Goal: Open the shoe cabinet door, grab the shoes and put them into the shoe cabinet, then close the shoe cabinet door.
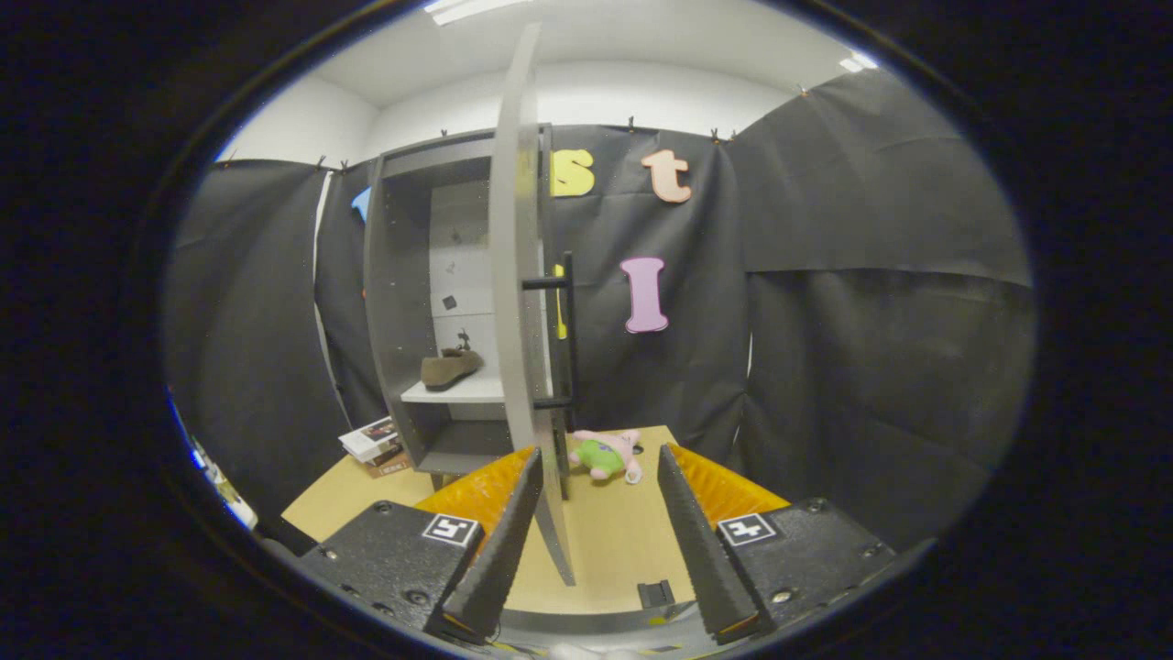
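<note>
Books sit far left on the wooden table, beside the shoe cabinet, and up on its white shelf rests a brown shoe — already inside, well beyond the fingers. Next across, the cabinet door stands swung out, seen nearly edge-on, its black handle on the right face. The door's lower edge runs down between the fingers, close against the left finger, though whether they touch I cannot tell. The gripper has its tongs spread apart, clamped on nothing. Closing looks like the step in hand (judging by the shoe on the shelf): best to press the door's right face, or take the handle, and swing steadily toward the cabinet. Further right, a pink-and-green plush toy lies just ahead of the fingers.
</note>
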A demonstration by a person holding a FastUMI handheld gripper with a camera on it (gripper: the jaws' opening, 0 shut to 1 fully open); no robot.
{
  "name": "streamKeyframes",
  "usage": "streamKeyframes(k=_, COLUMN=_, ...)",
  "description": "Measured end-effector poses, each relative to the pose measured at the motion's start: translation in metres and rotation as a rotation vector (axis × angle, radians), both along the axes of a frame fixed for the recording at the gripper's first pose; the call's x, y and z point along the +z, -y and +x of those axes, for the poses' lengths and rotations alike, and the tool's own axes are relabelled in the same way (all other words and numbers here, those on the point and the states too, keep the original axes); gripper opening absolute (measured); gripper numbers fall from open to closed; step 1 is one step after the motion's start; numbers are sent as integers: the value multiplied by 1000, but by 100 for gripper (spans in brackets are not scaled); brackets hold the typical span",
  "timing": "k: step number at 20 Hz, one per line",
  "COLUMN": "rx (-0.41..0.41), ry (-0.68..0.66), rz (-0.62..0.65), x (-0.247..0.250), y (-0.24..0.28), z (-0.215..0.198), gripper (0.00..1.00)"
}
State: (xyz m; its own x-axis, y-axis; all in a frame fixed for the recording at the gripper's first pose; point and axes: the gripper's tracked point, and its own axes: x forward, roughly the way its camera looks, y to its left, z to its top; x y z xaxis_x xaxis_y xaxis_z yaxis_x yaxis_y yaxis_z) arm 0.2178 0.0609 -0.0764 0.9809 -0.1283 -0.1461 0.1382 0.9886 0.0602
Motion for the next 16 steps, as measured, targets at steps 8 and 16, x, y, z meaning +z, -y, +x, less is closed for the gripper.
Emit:
streamKeyframes(k=8, rx=31, ry=-87, rz=9, x=-78, y=-94, z=30, gripper=88)
streamKeyframes(k=16, rx=182, ry=-239, rz=6, x=-195, y=-197, z=93, gripper=88)
